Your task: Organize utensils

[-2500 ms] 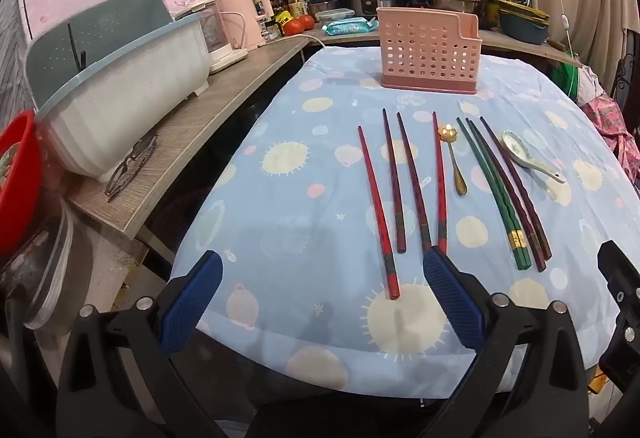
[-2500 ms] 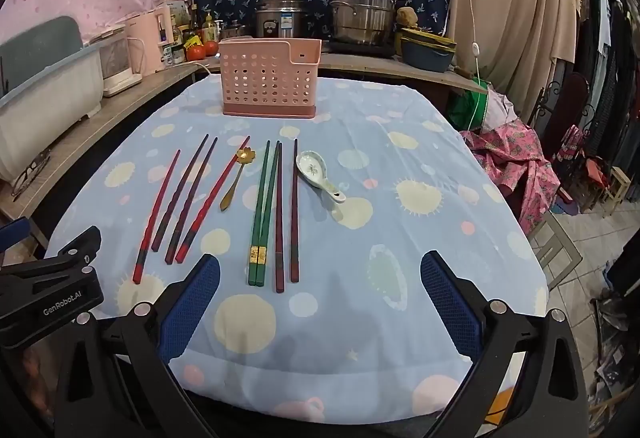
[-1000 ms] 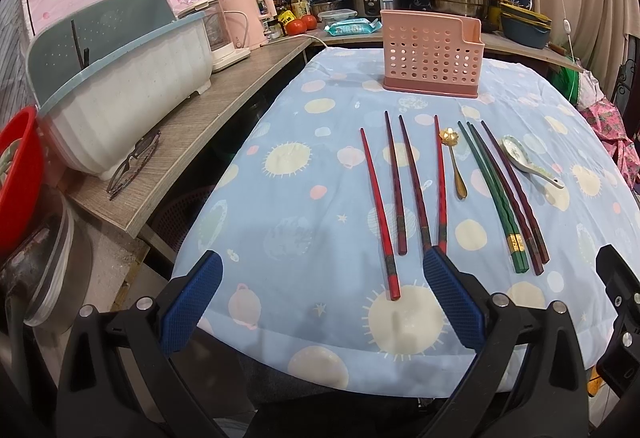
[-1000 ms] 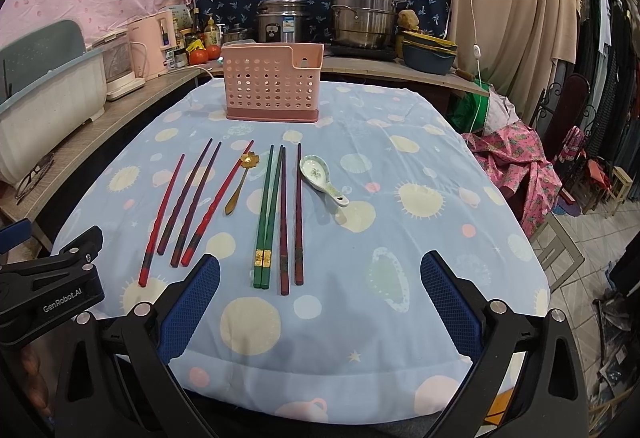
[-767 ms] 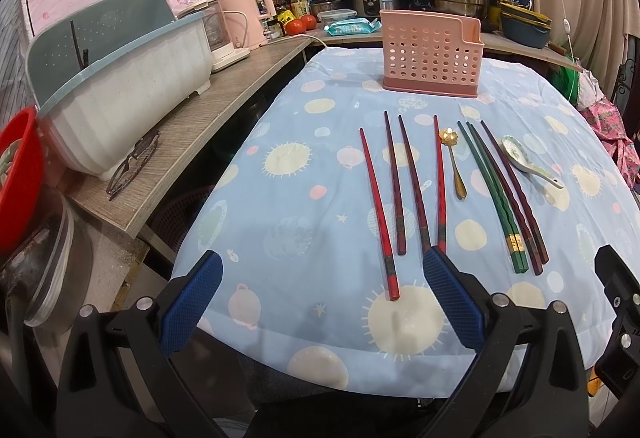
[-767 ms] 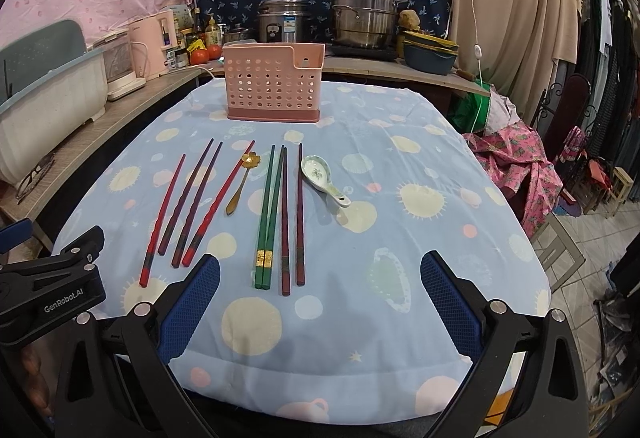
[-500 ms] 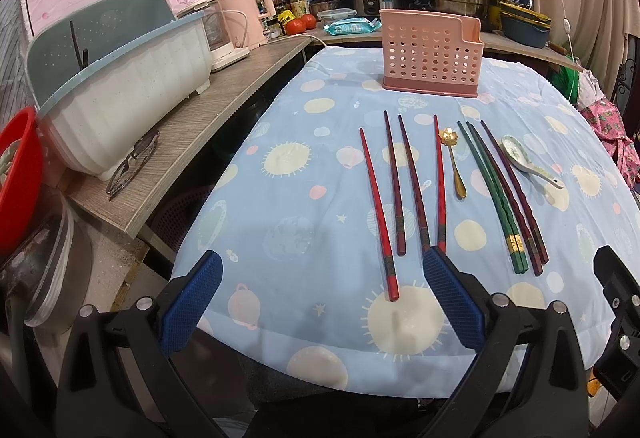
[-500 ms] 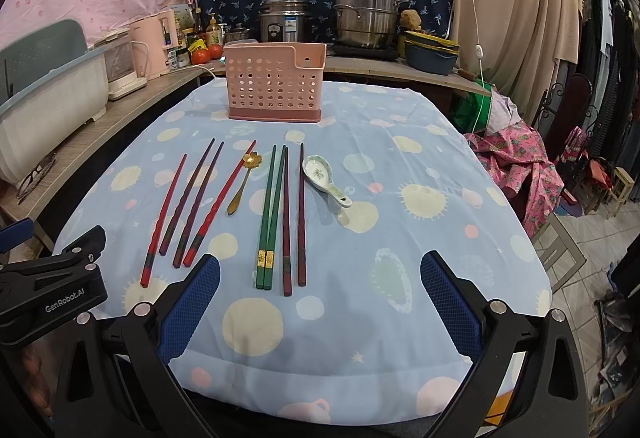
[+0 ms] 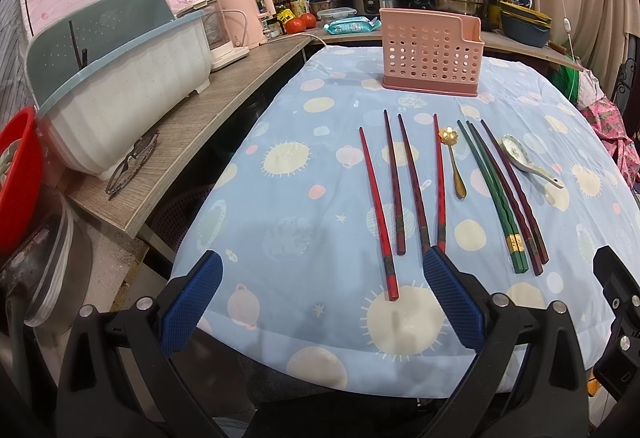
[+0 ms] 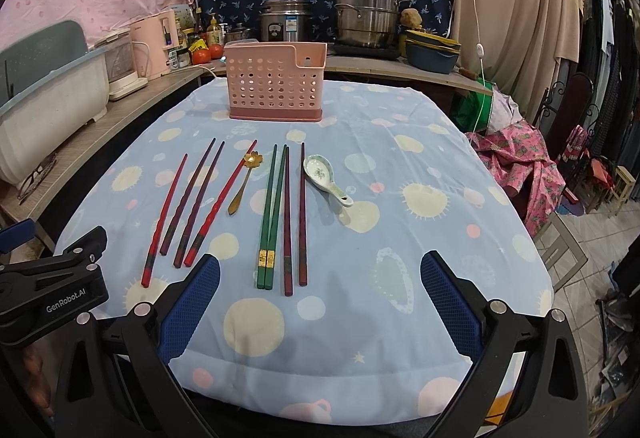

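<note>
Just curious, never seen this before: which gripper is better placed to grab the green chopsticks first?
Probably the right gripper: it is open and the green chopsticks end just ahead of its fingers. The left gripper, also open, faces the red chopsticks instead.

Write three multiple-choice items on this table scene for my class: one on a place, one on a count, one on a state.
1. Where does the pink perforated plastic caddy stand?
A. beyond the utensils
B. on the floor
C. among the chopsticks

2. How many green chopsticks lie on the blue patterned tablecloth?
A. two
B. five
C. none

3. How is the right gripper?
A. shut on a spoon
B. open, empty
C. shut on chopsticks

Key: 1 A, it stands behind their far tips; 2 A, one gold-banded pair; 3 B, its blue pads are wide apart.
</note>
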### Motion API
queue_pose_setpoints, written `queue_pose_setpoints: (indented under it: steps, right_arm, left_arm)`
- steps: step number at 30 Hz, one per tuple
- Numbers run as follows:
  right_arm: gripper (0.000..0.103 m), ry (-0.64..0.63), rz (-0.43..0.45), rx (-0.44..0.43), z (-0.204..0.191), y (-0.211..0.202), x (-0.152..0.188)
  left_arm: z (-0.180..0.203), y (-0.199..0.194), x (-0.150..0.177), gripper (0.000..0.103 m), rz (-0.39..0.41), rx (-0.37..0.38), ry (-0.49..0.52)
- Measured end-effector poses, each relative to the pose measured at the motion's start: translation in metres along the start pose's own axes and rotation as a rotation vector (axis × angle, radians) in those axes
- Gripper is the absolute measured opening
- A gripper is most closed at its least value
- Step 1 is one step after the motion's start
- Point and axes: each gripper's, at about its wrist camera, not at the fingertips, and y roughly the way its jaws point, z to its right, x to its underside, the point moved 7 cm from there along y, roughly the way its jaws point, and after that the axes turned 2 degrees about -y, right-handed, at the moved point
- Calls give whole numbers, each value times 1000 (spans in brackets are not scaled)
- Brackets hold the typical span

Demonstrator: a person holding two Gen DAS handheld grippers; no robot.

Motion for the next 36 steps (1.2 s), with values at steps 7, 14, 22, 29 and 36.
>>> queue_pose_setpoints:
  steps: [7, 14, 22, 29, 36]
  right_arm:
    - [96, 2, -1, -1, 1, 0, 0]
    - [96, 0, 0, -2, -5, -1, 2]
    - [96, 2, -1, -2, -6, -2, 2]
    - [96, 6, -6, -3, -8, -1, 3]
    - [96, 22, -27, 1, -4, 8, 7]
  left_arm:
    - [0, 1, 1, 96, -2, 0, -1]
    - [0, 1, 0, 96, -2, 1, 0]
    - [1, 1, 2, 96, -4, 5, 0]
    - [6, 7, 7, 96, -22, 24, -2]
    - [2, 31, 10, 96, -87, 57, -44]
